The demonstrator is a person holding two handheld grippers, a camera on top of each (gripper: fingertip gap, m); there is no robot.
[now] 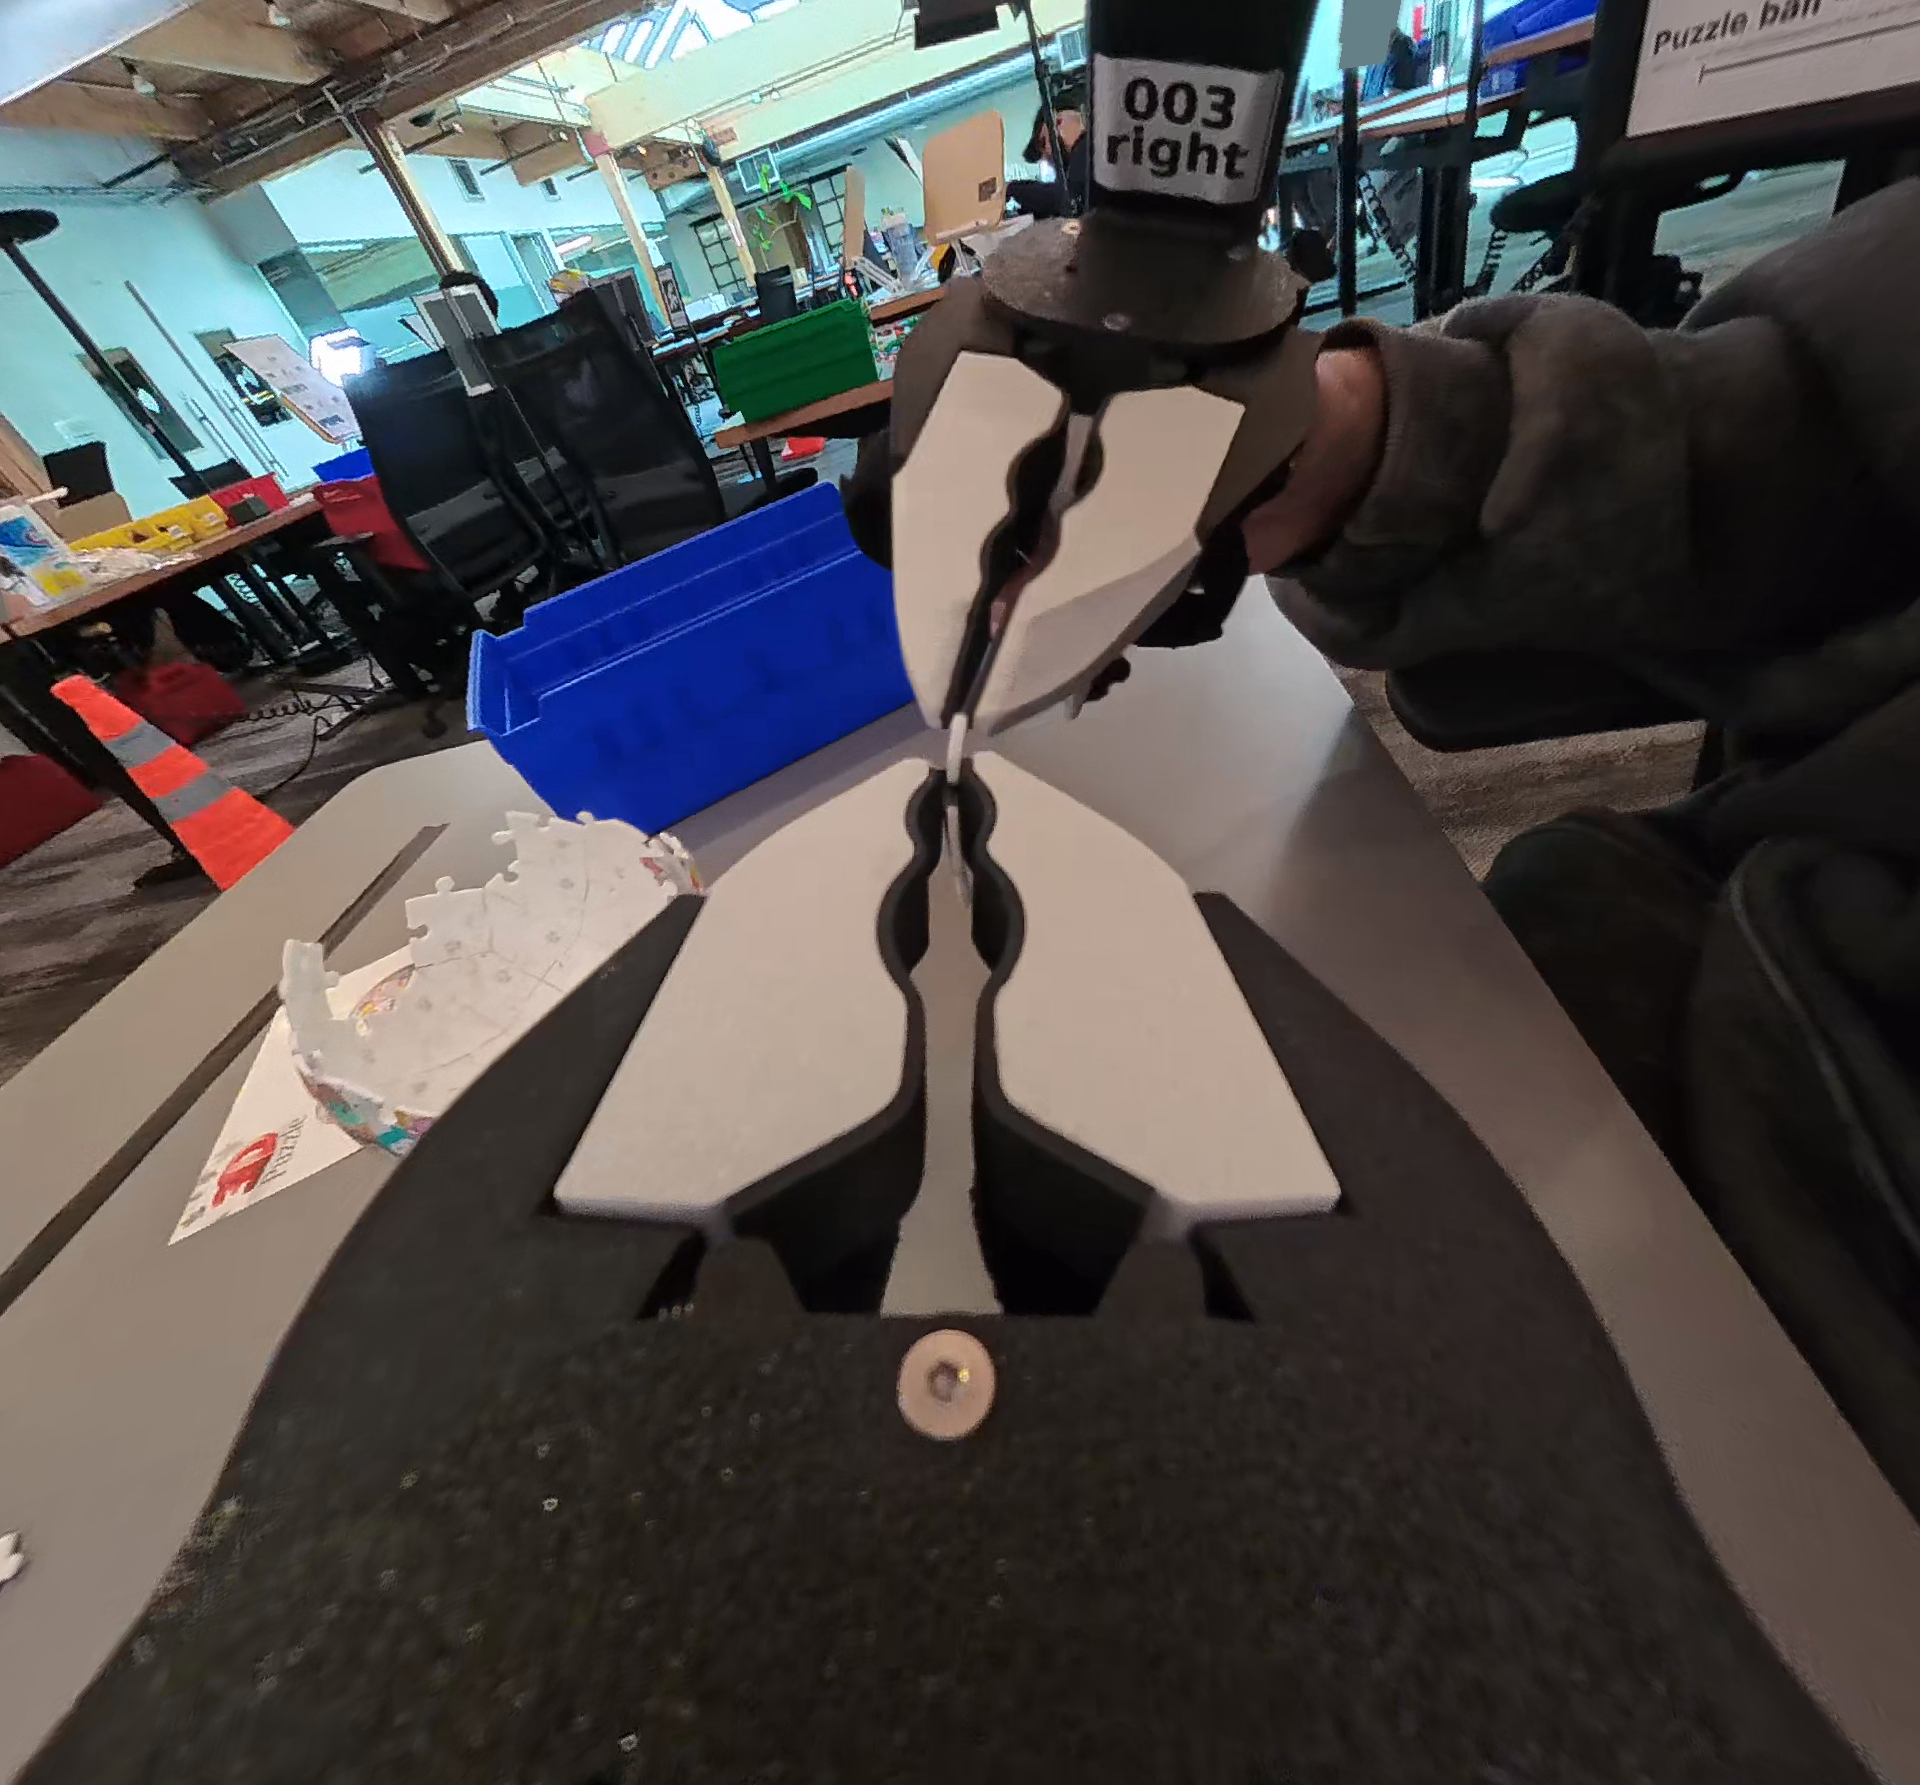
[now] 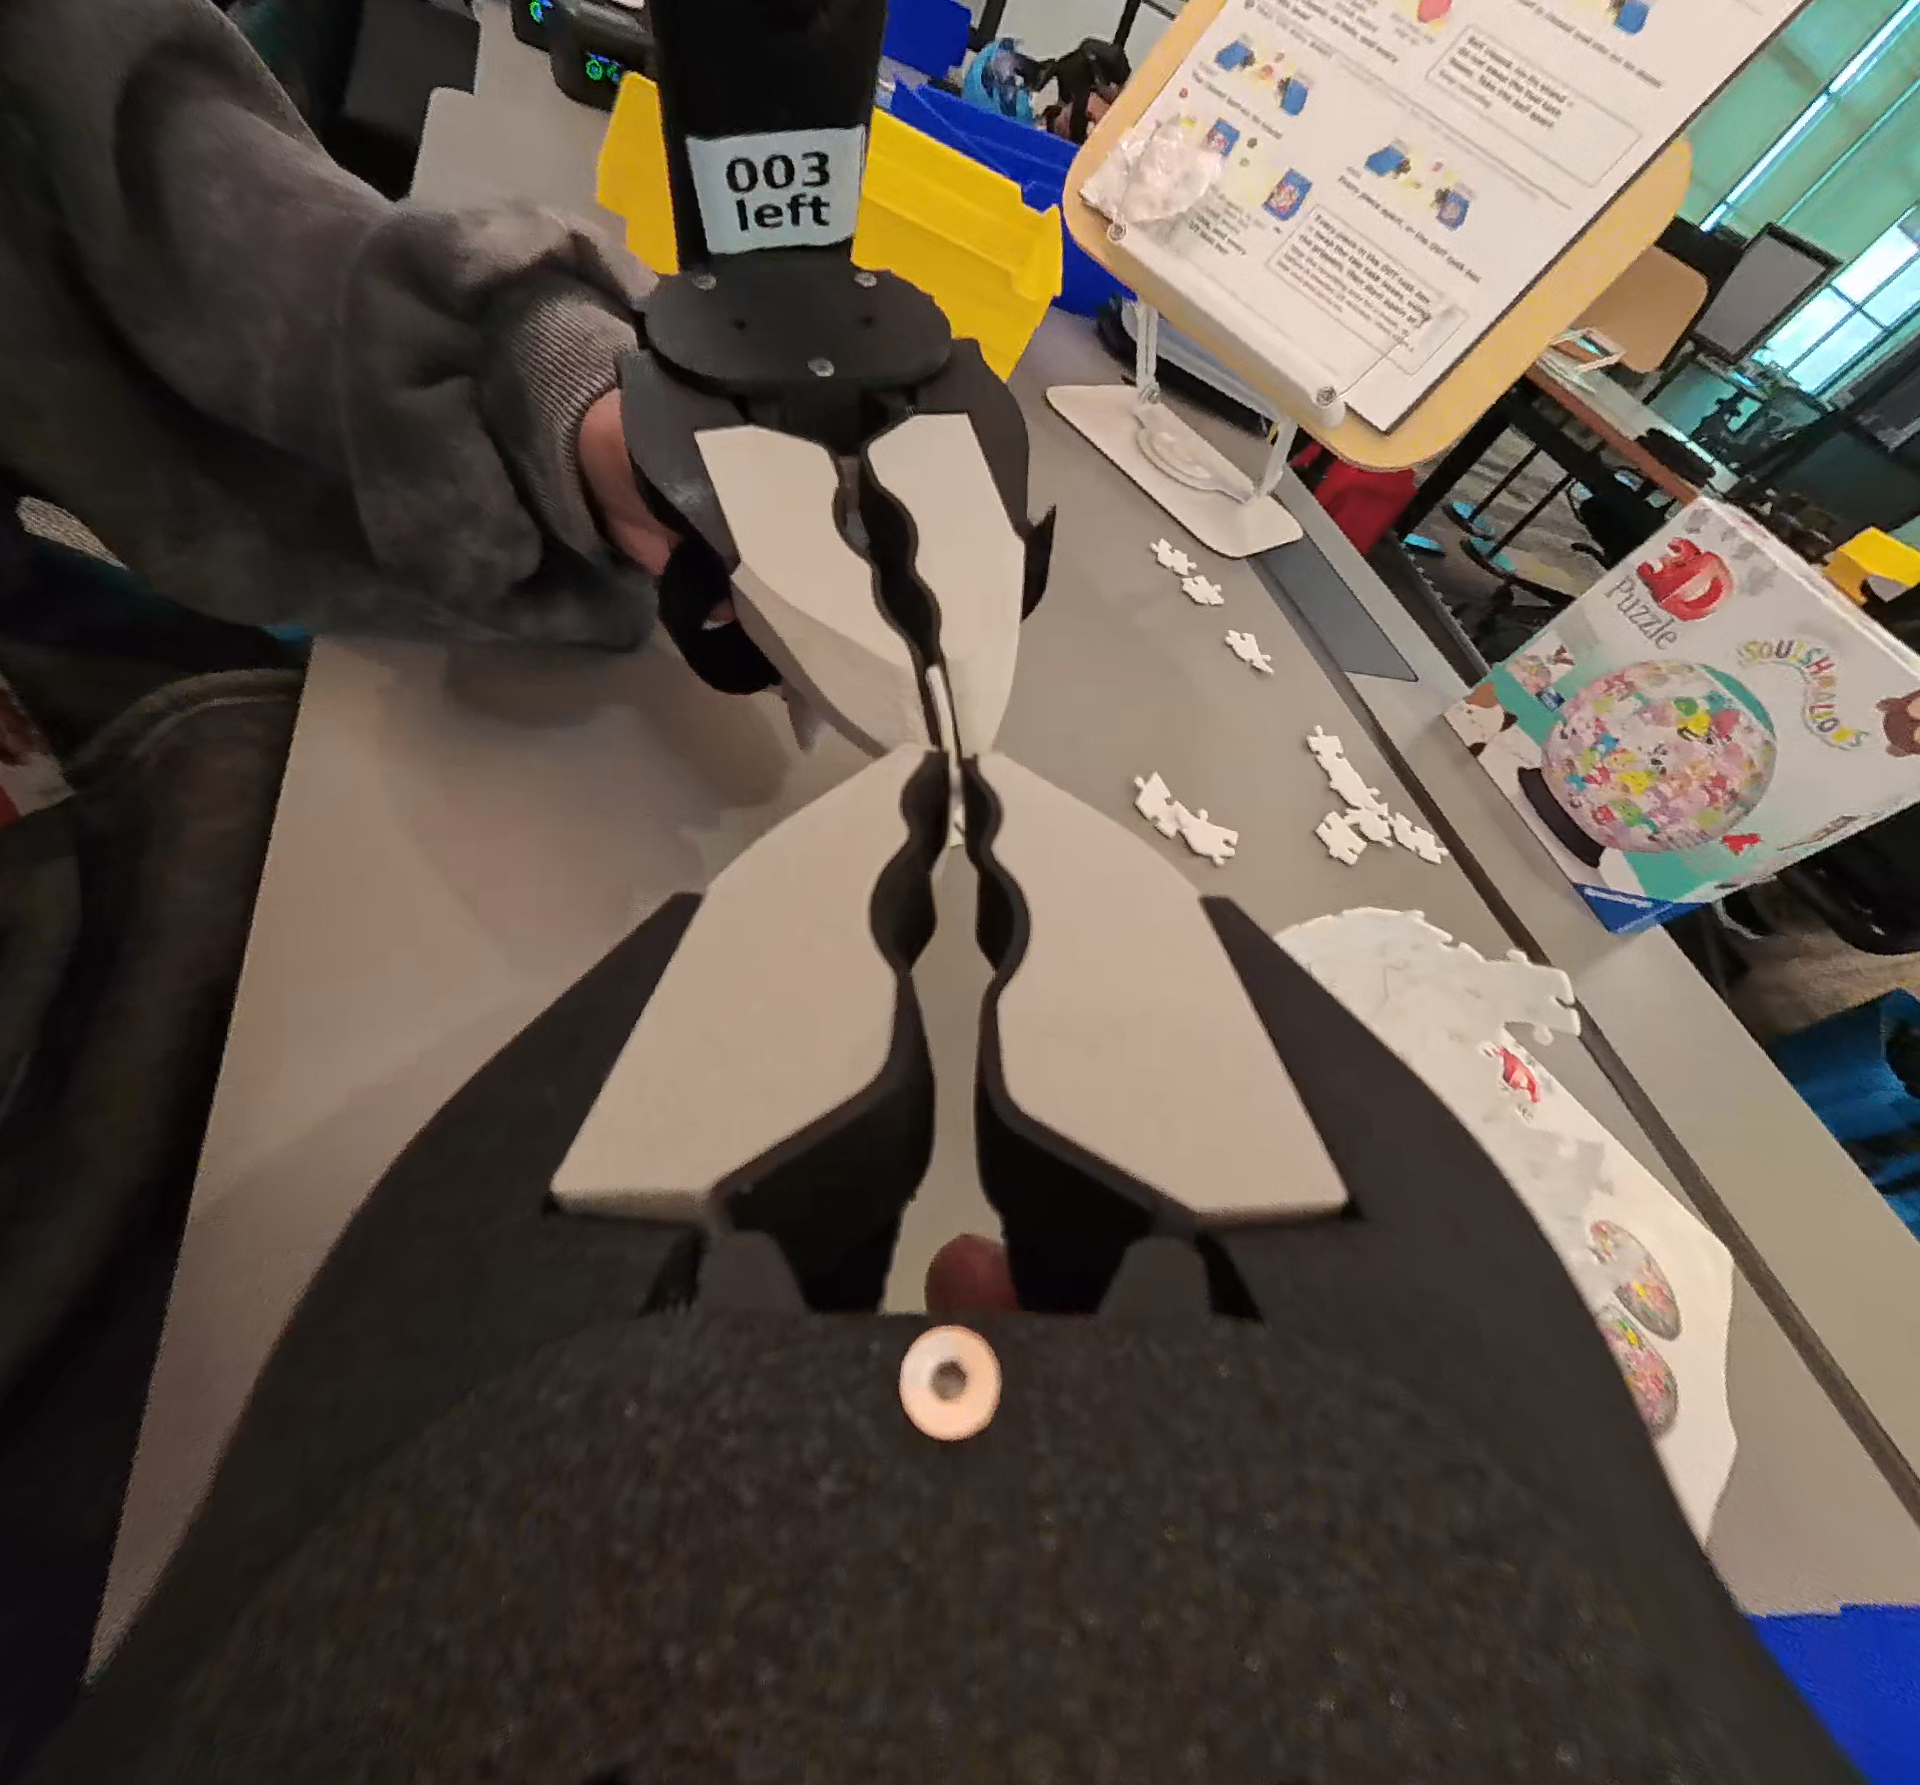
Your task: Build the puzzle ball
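The two claws met tip to tip above the grey bench [image 1: 1195, 800], each pinching a thin white puzzle piece seen edge-on. In the left wrist view, the left claw [image 1: 954, 785] had its white fingers [image 1: 790, 987] drawn nearly together at the tips, closed on a piece [image 1: 958, 852] held upright between them. Facing it from above, the right claw [image 1: 961, 712] was likewise clamped on a white piece [image 1: 956, 743], and the two pieces touched or almost touched where the tips converged; whether they had locked together could not be told. A hand in a grey sleeve [image 1: 1558, 447] held the right claw's handle.

The right wrist view showed the same meeting from the other side: the right claw [image 2: 951, 779] gripped its piece [image 2: 954, 816], and the left claw [image 2: 945, 733] came down toward it with its own piece [image 2: 940, 696] between its fingers.

The partly built puzzle ball [image 1: 468, 966], a curved white shell with jagged tabbed edges and a colourful outer face, rested on a printed sheet [image 1: 260, 1174] near the bench's left edge in the left wrist view. A blue bin [image 1: 686, 655] stood at the far edge behind it. In the right wrist view, loose white pieces [image 2: 1361, 810] lay scattered along the right side of the bench, the puzzle box [image 2: 1704, 717] stood beyond that edge, and an instruction board [image 2: 1382, 156] on a white stand sat at the far right corner, with a yellow bin [image 2: 956, 229] behind the left claw.
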